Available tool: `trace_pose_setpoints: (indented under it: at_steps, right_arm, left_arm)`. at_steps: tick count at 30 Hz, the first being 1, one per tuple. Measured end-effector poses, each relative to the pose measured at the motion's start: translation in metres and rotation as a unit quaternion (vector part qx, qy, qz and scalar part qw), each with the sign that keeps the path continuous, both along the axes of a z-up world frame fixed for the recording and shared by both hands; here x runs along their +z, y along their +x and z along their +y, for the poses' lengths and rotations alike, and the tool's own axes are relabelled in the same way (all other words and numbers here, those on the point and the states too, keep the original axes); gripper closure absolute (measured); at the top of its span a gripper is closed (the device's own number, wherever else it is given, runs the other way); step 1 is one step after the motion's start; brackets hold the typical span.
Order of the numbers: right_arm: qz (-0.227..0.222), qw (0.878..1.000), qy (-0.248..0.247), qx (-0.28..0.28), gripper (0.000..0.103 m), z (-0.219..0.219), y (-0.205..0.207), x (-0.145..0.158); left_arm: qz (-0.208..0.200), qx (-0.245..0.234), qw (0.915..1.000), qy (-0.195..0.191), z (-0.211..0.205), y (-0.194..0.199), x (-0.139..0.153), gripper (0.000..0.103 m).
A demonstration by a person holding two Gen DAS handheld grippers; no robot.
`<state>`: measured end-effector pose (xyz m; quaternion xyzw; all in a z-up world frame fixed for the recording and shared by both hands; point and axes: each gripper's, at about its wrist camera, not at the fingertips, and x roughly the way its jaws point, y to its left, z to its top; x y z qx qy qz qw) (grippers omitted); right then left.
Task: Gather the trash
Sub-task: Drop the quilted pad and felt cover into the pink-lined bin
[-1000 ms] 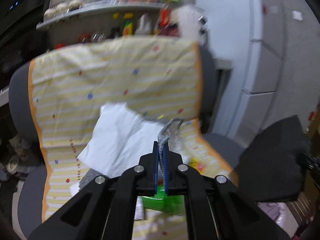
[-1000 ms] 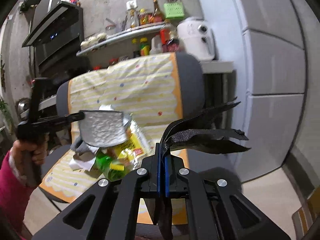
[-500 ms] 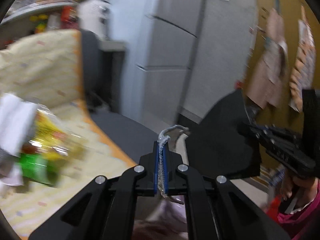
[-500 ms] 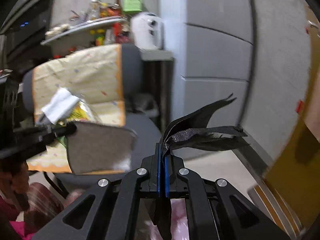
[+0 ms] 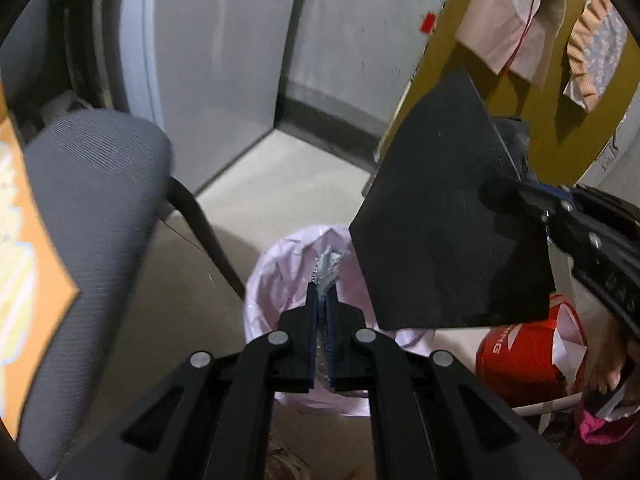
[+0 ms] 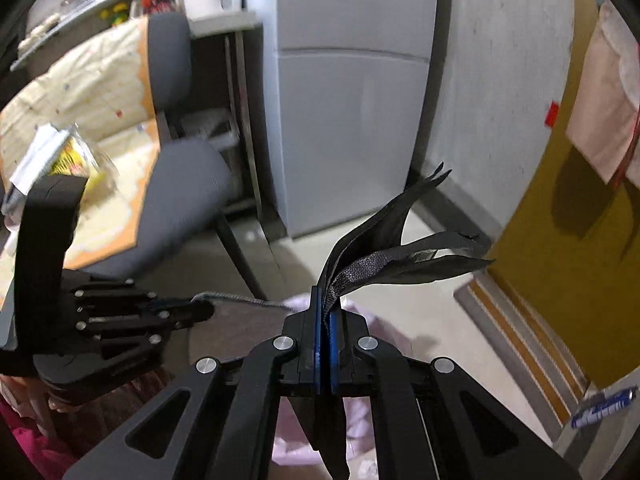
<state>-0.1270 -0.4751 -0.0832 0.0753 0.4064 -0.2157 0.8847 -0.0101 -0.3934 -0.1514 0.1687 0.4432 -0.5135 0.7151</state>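
Note:
My left gripper (image 5: 321,300) is shut on a thin silver foil wrapper (image 5: 329,264), seen edge-on, and hangs directly over a waste bin lined with a pale pink bag (image 5: 280,276). In the right wrist view the same left gripper (image 6: 200,307) shows at left, the foil wrapper (image 6: 240,301) reaching toward the pink bin liner (image 6: 360,432) below. My right gripper (image 6: 326,300) is shut on a torn black wrapper (image 6: 400,256). That black wrapper (image 5: 448,224) appears as a large dark sheet just right of the bin in the left wrist view.
A grey office chair (image 5: 96,184) with a yellow patterned cover (image 6: 92,80) stands left of the bin, more trash (image 6: 68,152) lying on its seat. A red bag (image 5: 524,356) sits right of the bin. A grey cabinet (image 6: 352,120) and a mustard door (image 6: 568,240) are behind.
Both grippers swung right and down, away from the chair, each keeping its wrapper. The left gripper has come over the pink-lined bin, which was not in view before.

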Motion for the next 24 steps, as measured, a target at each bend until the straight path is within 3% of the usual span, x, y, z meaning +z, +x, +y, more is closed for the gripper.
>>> trace_pose_setpoints:
  at_steps: [3,5,7,10,11,13,18,24]
  right_arm:
    - [0.027,1.0,0.006,-0.006,0.099,-0.005,0.002,-0.02]
    - [0.046,0.999,0.009,-0.008,0.095,-0.006,0.006,-0.035]
    - [0.06,0.998,0.018,-0.005,0.095,-0.005,0.013,-0.051]
    - [0.072,0.996,0.047,0.003,0.094,-0.004,0.025,-0.074]
    - [0.079,0.995,0.056,0.007,0.086,-0.003,0.03,-0.08]
    - [0.083,0.994,0.073,0.017,0.081,0.002,0.04,-0.089]
    - [0.07,0.992,0.088,0.057,0.079,0.024,0.057,-0.082]
    - [0.024,0.991,0.099,0.09,0.079,0.044,0.07,-0.041]
  left_arm:
    - [0.009,-0.015,0.9996,0.024,-0.014,0.002,-0.018,0.101]
    - [0.014,-0.012,0.9988,0.045,-0.021,0.004,-0.027,0.087]
    - [0.013,-0.006,0.9989,0.045,-0.018,0.007,-0.028,0.071]
    - [0.006,0.014,0.9993,0.033,-0.001,0.015,-0.02,0.063]
    - [0.001,0.025,0.9993,0.027,0.006,0.018,-0.014,0.062]
    - [-0.01,0.047,0.9986,0.02,0.019,0.026,-0.004,0.062]
    - [-0.052,0.12,0.9914,-0.007,0.068,0.047,0.033,0.061]
    - [-0.091,0.183,0.9786,-0.022,0.123,0.054,0.067,0.061]
